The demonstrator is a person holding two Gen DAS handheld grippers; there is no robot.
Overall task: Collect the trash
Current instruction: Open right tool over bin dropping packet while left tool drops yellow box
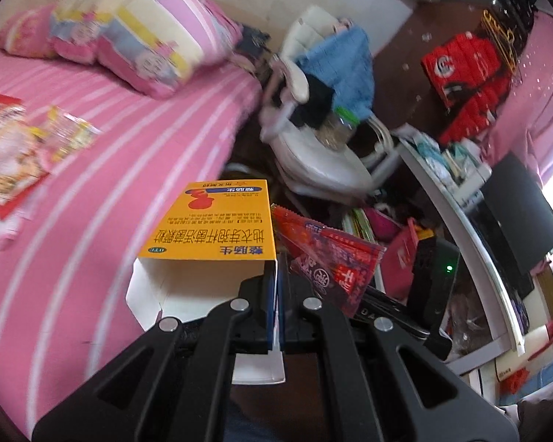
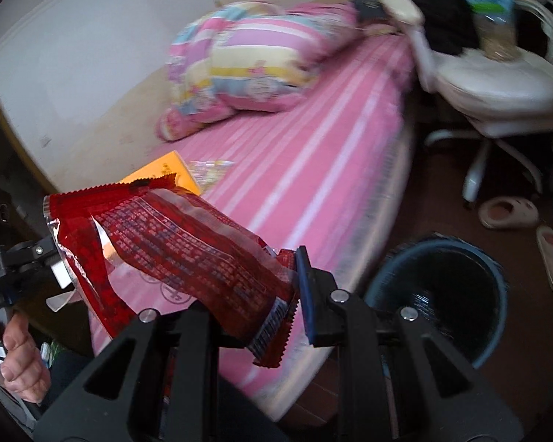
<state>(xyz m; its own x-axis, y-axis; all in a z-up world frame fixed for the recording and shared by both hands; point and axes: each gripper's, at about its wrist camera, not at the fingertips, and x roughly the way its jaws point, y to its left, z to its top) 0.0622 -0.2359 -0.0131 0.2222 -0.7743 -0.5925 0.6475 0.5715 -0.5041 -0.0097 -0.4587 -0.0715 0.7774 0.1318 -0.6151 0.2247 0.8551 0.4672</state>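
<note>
The left tongs [image 1: 276,291] are pinching the orange medicine box [image 1: 214,221] by its white flap, over the pink striped bed [image 1: 136,140]. The right tongs [image 2: 276,294] are clamping a red snack wrapper [image 2: 188,250], with the blue bin [image 2: 438,294] sitting at four o'clock on the floor.

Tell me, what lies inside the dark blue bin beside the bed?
The bin shows only a dark, shiny lining; no trash is visible. Its nearest part is covered by the right gripper.
</note>
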